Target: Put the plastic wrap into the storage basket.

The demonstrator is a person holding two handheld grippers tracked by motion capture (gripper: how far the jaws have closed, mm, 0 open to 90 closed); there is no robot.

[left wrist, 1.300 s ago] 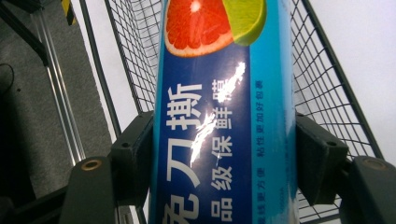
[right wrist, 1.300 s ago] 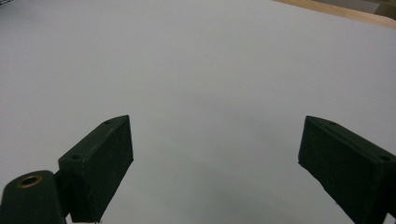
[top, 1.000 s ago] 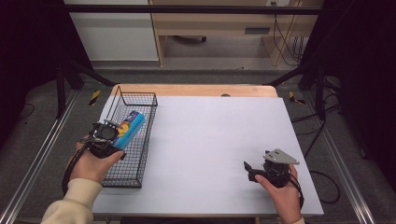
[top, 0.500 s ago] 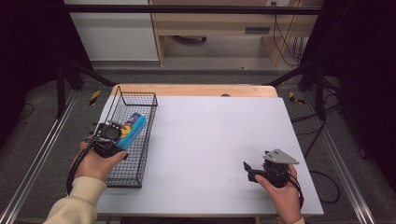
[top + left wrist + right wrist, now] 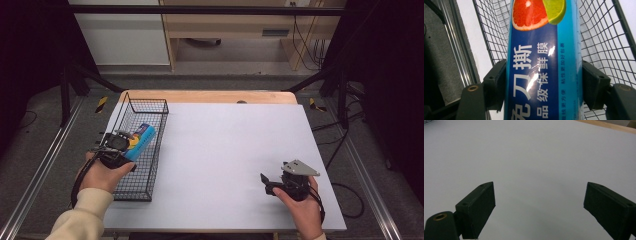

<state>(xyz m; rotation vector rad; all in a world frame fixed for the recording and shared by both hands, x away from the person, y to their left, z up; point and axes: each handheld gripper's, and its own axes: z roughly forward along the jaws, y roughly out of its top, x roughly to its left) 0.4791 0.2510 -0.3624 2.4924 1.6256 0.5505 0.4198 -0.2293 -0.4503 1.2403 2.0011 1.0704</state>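
Cling-film box, blue with a grapefruit and lime printed on it, sits pinched between the jaws of the left gripper at the left of the high view, held over the wire basket. By my reading the pick-up is done; lowering the box into the basket and letting go is left. At the lower right, the right gripper rests on the white counter, jaws spread with nothing between them. Left gripper view gives the box's print and the mesh close behind; high view gives both hands and the basket's place.
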